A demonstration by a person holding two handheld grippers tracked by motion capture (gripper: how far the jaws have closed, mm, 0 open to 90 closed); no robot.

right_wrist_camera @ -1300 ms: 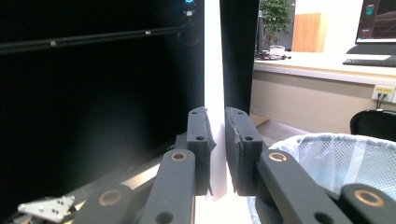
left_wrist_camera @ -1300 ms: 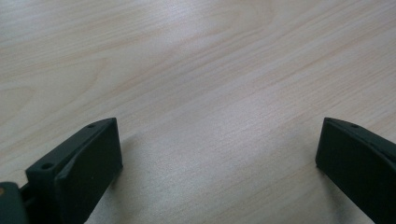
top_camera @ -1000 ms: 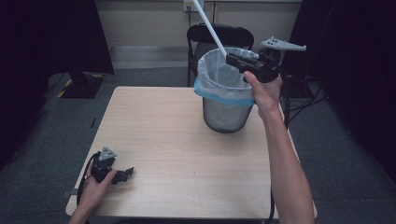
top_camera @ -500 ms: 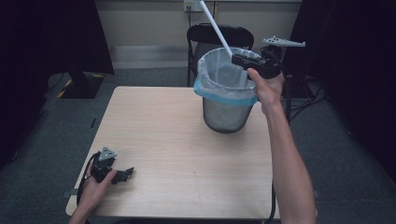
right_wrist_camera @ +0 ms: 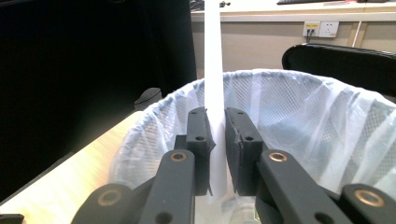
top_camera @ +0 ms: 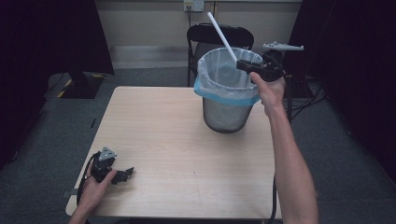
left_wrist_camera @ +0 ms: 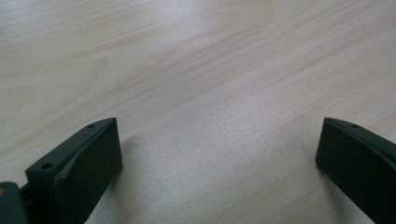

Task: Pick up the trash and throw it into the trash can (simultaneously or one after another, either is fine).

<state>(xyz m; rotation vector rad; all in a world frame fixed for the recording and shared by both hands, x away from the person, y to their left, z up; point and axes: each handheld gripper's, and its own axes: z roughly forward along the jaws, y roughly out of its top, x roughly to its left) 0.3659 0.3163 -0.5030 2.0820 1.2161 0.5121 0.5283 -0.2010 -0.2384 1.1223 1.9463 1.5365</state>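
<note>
A mesh waste bin [top_camera: 227, 100] lined with a white and blue bag stands at the table's far right. Over its rim my right gripper [top_camera: 243, 65] is shut on a long white stick [top_camera: 222, 33] that slants up and to the left. In the right gripper view the white stick [right_wrist_camera: 213, 60] rises straight up between the two black jaws, my right gripper [right_wrist_camera: 218, 135] clamped on it above the bin's lined rim [right_wrist_camera: 299, 100]. My left gripper [top_camera: 125, 175] rests on the table near the front left corner, jaws wide apart over bare wood [left_wrist_camera: 219, 116] with nothing between them.
A black chair [top_camera: 219, 35] stands behind the bin, against a wall with a socket [top_camera: 194, 4]. The light wooden table [top_camera: 154, 135] has dark carpet on all sides. A cable runs down from the right gripper beside the table's right edge.
The right gripper with the white stick has moved slightly up and back over the bin. The left gripper has stayed put.
</note>
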